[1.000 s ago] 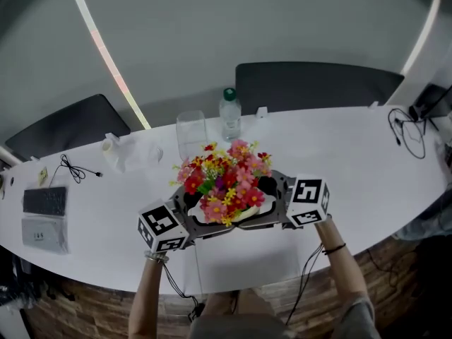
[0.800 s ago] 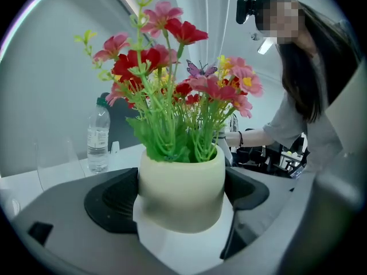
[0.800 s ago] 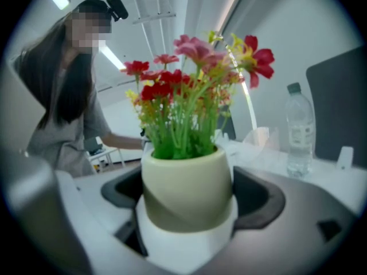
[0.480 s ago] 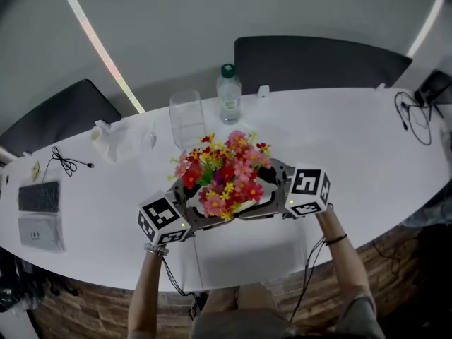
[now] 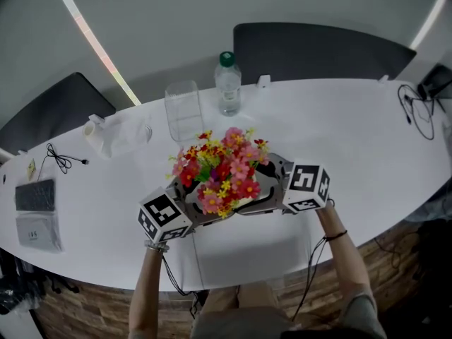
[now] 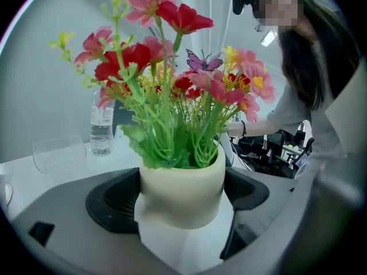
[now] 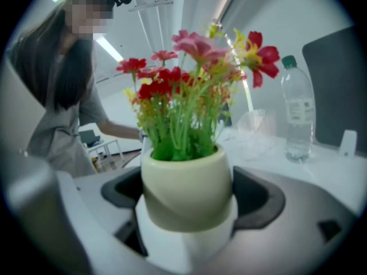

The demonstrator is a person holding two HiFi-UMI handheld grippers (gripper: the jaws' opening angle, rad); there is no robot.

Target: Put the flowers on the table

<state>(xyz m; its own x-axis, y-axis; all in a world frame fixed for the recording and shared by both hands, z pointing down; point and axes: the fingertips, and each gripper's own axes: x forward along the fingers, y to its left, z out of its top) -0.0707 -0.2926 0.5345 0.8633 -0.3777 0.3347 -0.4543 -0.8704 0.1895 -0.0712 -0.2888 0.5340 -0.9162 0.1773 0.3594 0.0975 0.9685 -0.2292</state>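
Jaws round flower pot (image 6: 182,191); glass (image 5: 183,110), bottle (image 5: 227,85) beyond.

Head view: the flowers (image 5: 222,171) spill over the jaws, so their tips are hidden. Desk (image 5: 367,140) runs off both side edges; bottle (image 5: 227,83) label too small to read.

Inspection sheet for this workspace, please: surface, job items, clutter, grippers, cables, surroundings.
Surface: white curved table, mostly bare.
Job's things: cream round pot of red, pink and yellow flowers, upright; resting or lifted, cannot tell.
Clutter: green-capped clear plastic bottle, clear tumbler, dark keyboard.
Grippers: left gripper and right gripper, each shut on the pot.
Cables: black cable far left, black cables far right.
Surroundings: dark chair behind the table, another at left.
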